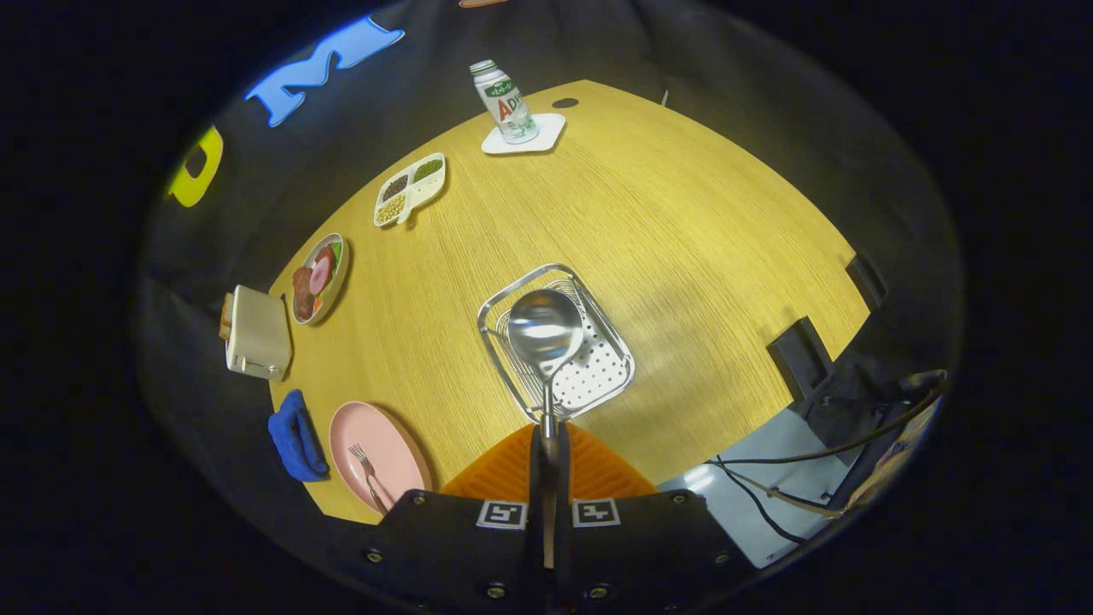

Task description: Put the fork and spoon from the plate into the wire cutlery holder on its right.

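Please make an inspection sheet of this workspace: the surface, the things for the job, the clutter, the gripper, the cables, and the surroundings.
Surface: wooden table, bare in the middle.
Job's things: spoon held by its handle, bowl above the wire cutlery holder; fork lying on the pink plate.
Clutter: bottle on a white coaster; divided tray of food; plate of food; toaster; blue cloth.
Gripper: gripper shut on the spoon's handle, above the holder's near end.
Cables: dark cables on the floor beside the table.
Surroundings: black cloth wall; black brackets at the table's edge.
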A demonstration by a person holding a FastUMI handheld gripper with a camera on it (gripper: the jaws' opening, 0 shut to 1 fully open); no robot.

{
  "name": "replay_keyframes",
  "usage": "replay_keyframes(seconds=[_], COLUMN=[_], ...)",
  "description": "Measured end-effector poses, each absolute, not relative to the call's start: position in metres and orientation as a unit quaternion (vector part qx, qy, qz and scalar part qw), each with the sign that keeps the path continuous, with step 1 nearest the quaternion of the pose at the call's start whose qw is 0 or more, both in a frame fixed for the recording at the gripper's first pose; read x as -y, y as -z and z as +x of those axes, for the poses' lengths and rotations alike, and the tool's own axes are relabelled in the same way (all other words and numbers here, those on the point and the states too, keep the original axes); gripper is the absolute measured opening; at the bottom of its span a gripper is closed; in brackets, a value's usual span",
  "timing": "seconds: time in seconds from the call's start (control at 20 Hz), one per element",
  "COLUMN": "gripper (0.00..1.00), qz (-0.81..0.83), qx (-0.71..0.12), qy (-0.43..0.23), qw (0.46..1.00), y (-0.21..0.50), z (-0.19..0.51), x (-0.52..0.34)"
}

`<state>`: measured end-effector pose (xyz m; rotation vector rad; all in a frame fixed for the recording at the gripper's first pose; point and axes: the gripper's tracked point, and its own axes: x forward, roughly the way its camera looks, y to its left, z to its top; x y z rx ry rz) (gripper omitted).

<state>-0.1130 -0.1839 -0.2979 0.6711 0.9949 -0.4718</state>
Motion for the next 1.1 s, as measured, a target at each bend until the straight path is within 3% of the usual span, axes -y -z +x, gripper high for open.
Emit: replay_keyframes(seconds=[0.55, 0.7, 0.8, 0.85, 1.0, 1.1], gripper=[0.08, 0.14, 0.27, 0.45, 0.65, 0.89], qz=[0.316, 0.314, 0.311, 0.308, 0.301, 0.29], qx=[-0.449, -0.438, -0.432, -0.428, -0.419, -0.411], qy=[0.228, 0.226, 0.225, 0.222, 0.218, 0.214], qw=[0.804, 0.811, 0.817, 0.82, 0.828, 0.837], y=[0.282, 0.279, 0.275, 0.272, 0.268, 0.261], z=[-0.107, -0.104, -0.103, -0.102, -0.098, -0.098], x=[0.198, 0.2, 0.199, 0.2, 0.199, 0.197])
